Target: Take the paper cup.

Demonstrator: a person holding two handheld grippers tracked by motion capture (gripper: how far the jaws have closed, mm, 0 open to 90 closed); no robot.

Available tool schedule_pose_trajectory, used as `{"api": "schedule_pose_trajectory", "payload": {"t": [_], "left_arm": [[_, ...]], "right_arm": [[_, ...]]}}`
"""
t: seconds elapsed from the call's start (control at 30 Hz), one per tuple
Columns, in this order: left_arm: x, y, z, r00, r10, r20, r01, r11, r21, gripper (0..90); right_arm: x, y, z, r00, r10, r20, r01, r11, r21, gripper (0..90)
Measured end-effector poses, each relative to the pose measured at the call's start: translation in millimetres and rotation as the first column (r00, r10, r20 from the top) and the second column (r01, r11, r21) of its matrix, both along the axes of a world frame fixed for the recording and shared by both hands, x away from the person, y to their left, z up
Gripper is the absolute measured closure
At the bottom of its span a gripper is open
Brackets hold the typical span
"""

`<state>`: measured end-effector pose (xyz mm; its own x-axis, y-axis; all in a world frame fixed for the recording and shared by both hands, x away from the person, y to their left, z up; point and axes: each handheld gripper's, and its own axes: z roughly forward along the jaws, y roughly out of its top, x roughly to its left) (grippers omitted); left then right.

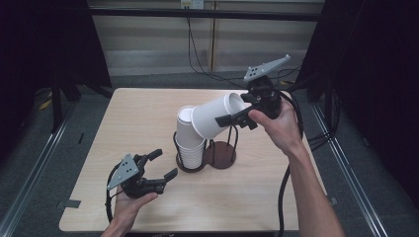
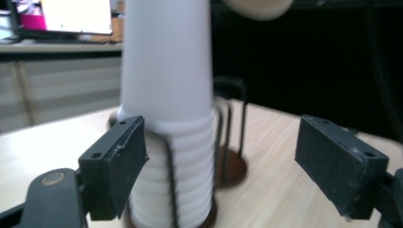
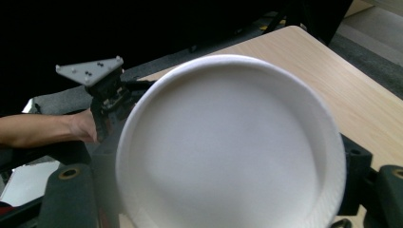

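A pale wood tabletop (image 1: pixel 148 123) stands on grey floor (image 1: pixel 49 163); black curtains (image 1: pixel 375 59) flank beige wall panels (image 1: pixel 158 44) at top centre.

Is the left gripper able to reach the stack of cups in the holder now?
Probably yes: the left gripper is open, facing the stack of cups, with bare table between; the right gripper holds its cup above.

A two-ring holder (image 1: pixel 220 157) is set at the centre of the table (image 1: pixel 148 123); a stack of cups (image 1: pixel 190 136) is seated in its nine-o'clock ring. One cup (image 1: pixel 217 116) is held tilted above, at one o'clock of the stack, in the right gripper (image 1: pixel 237 118). The left gripper (image 1: pixel 160 165) is placed at seven o'clock of the holder.
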<state>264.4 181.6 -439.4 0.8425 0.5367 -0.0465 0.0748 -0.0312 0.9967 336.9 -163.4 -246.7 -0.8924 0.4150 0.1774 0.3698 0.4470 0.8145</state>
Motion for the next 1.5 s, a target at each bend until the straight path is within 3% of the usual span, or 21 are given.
{"api": "schedule_pose_trajectory", "payload": {"t": [0.1,0.3,0.4,0.6,0.87,0.93,1.2,1.33,1.5], "left_arm": [[0.2,-7.8,18.9,0.9988,-0.025,0.043,0.024,0.9996,0.014,17.6],[1.8,-20.9,45.2,0.9949,-0.083,0.058,0.083,0.9965,-0.003,16.4],[-1.3,-27.9,52.8,0.9945,-0.083,0.064,0.084,0.9965,-0.006,16.4],[-4.5,-38.4,62.1,0.9879,-0.111,0.108,0.107,0.9933,0.044,16.3],[-0.6,-34.2,58.6,0.9872,-0.133,0.089,0.127,0.9898,0.064,16.2],[0.4,-32.7,57.4,0.9863,-0.143,0.083,0.139,0.989,0.05,16.3],[-0.9,-35.6,52.2,0.9789,-0.196,0.06,0.189,0.9771,0.098,15.9],[0.0,-38.6,48.0,0.9728,-0.228,0.041,0.221,0.9655,0.138,15.6],[0.0,-42.6,42.9,0.9697,-0.241,0.037,0.232,0.9571,0.174,15.6]], "right_arm": [[-6.4,1.4,-5.2,0.9999,0.015,0.005,-0.015,0.9998,0.009,22.6],[-19.1,2.4,-18.7,0.9992,0.036,0.014,-0.037,0.9986,0.038,22.7],[-23.9,3.1,-26.9,0.9991,0.041,0.013,-0.041,0.9983,0.041,22.7],[-27.2,-0.2,-41.7,0.999,0.045,0.002,-0.045,0.9972,0.06,22.7],[-32.5,2.9,-57.9,0.998,0.063,-0.006,-0.062,0.9959,0.065,22.8],[-32.4,4.3,-63.9,0.9978,0.065,-0.011,-0.065,0.9961,0.061,22.8],[-37.7,10.5,-73.1,0.997,0.078,-0.005,-0.077,0.9952,0.06,22.8],[-39.6,10.0,-80.1,0.9965,0.081,-0.018,-0.08,0.995,0.06,22.9],[-41.9,8.2,-88.1,0.9958,0.086,-0.031,-0.083,0.9943,0.066,22.9]]}}
